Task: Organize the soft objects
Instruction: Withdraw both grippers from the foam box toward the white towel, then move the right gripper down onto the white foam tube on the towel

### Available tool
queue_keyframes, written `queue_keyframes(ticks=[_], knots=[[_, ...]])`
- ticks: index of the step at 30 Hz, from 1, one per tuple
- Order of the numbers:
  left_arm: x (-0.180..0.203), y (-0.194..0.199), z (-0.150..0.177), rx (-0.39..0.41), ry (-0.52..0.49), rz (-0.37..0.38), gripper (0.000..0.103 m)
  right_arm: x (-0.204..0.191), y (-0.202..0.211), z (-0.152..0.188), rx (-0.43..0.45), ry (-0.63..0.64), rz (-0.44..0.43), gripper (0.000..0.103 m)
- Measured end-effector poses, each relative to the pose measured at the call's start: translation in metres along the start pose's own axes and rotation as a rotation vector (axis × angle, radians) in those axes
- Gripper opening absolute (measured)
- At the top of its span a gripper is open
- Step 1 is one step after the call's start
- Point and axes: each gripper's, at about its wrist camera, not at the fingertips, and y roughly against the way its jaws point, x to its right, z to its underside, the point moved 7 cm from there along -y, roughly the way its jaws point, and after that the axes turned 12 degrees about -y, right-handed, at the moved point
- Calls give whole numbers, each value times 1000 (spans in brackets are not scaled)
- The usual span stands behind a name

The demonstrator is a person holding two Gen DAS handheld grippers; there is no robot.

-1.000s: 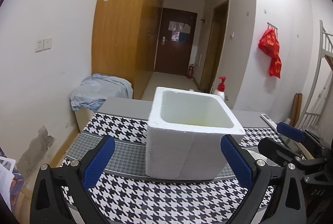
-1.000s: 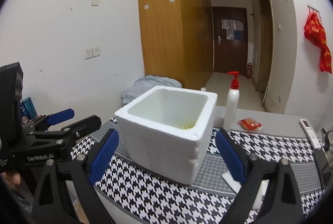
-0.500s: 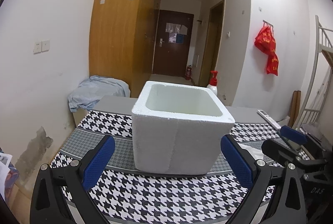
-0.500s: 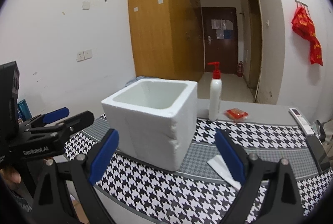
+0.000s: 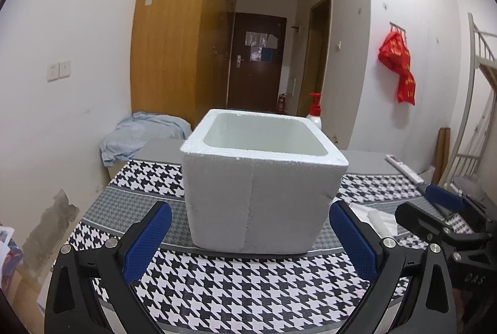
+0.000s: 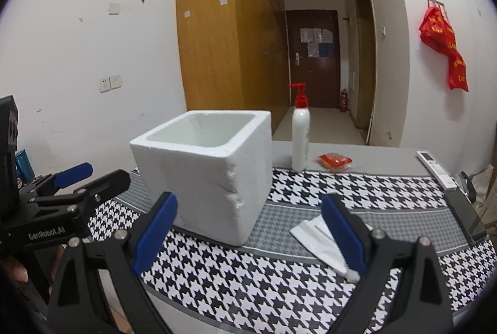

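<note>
Left claw [image 5: 248,237] hovers spread wide before the foam box [image 5: 261,178]; right claw [image 6: 248,237] gapes empty beside it. "GenRobot.AI" reads on the left claw's body.

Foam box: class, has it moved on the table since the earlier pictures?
No. The foam box sits on the same grey stripe of the houndstooth cloth as before; only the cameras' viewpoint has dropped.
</note>
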Motion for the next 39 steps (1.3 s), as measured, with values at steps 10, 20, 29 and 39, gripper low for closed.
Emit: queue_keyframes(ticks=[10,20,29,39], knots=[[35,-24,2,-41,-28,96,102,39,-4,4,-20,-43,63,96],[76,-33,-3,-41,-86,192,102,75,13,6,-10,-90,138,96],[110,-33,-4,-40,-135,280,102,98,35,11,7,-121,214,96],[137,-39,-1,-66,-157,326,102,126,52,15,17,-160,270,96]])
